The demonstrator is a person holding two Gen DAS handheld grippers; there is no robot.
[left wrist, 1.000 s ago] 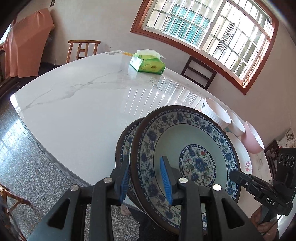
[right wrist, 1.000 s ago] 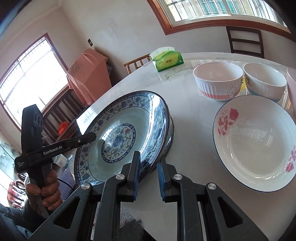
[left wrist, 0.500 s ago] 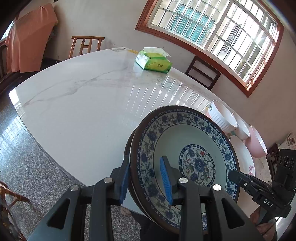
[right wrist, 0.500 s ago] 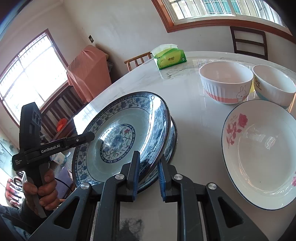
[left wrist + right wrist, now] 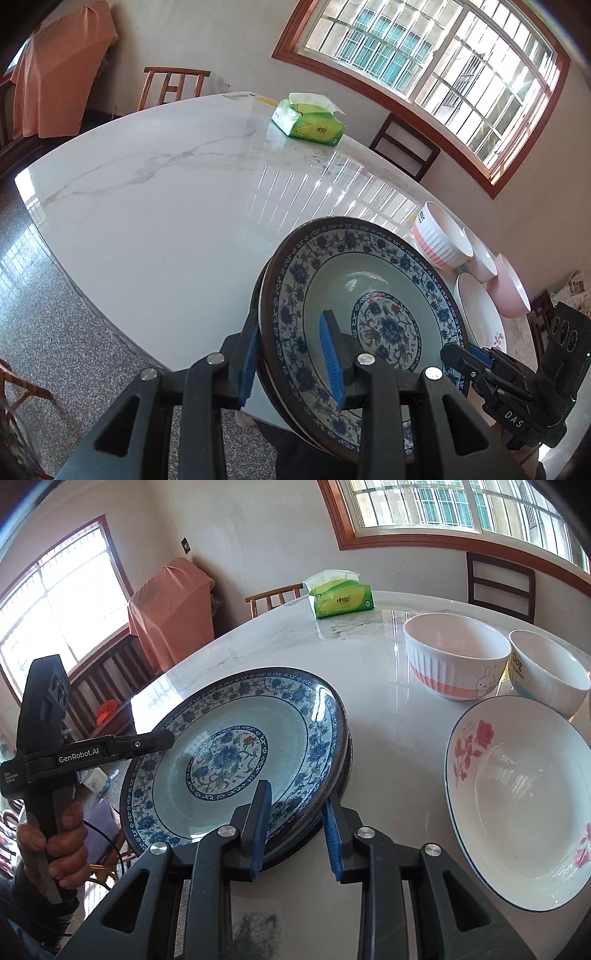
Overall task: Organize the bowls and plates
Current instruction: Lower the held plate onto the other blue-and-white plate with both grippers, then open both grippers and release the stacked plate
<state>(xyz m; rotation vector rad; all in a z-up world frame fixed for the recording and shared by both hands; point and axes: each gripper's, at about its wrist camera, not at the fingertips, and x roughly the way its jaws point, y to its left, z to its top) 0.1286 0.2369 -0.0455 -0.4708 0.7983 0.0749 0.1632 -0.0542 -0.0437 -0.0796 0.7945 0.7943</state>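
A blue-and-white patterned plate (image 5: 354,280) (image 5: 236,746) sits on a second plate of the same pattern (image 5: 341,775) at the table's near edge. My left gripper (image 5: 291,354) straddles the stack's left rim, one pad under it and one inside the top plate. My right gripper (image 5: 295,823) straddles the opposite rim with its jaws apart. A white plate with red roses (image 5: 517,797) lies to the right, also in the left wrist view (image 5: 480,314). Behind it stand a white-and-pink ribbed bowl (image 5: 454,653), a second white bowl (image 5: 546,668) and a pink bowl (image 5: 511,291).
The white marble table (image 5: 166,206) stretches far to the left and back. A green tissue pack (image 5: 308,122) (image 5: 341,600) lies at its far side. Wooden chairs (image 5: 173,85) stand around it. A cloth-covered cabinet (image 5: 171,609) stands by the wall.
The tilted top plate has come down onto the lower plate, so the two are nested. My right gripper's jaws have opened wider. Both grippers have shifted slightly along the rims.
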